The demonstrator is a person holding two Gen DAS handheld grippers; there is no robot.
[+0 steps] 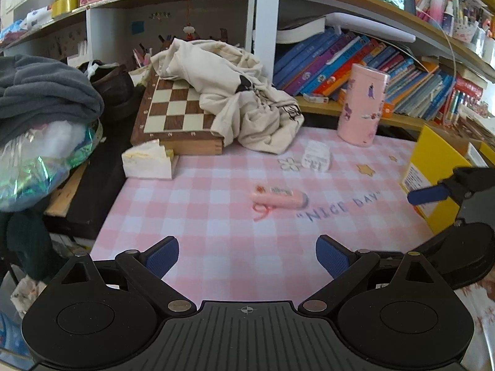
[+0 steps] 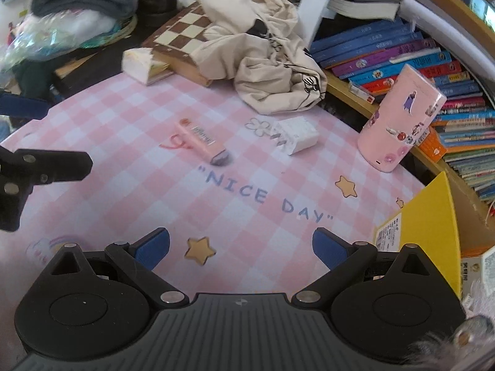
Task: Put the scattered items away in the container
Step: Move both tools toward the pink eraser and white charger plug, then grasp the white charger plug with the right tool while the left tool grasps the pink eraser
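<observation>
Highlighter beyond left gripper's spread fingers.

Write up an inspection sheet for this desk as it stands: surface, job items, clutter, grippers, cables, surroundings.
Surface: pink checked mat printed "NICE DAY", with stars and a flower.
Job's things: pink highlighter lying flat mid-mat; white charger plug beside the printed flower; pink stickered container upright at the mat's far right edge.
Clutter: cream cloth bag slumped over a chessboard; tissue pack by the board; grey garment on a pile at left; yellow box at right.
Grippers: left hand-held gripper open, empty; right hand-held gripper open, empty; both above the mat's near edge.
Cables: nothing seen.
Surroundings: shelves packed with books behind the desk.
</observation>
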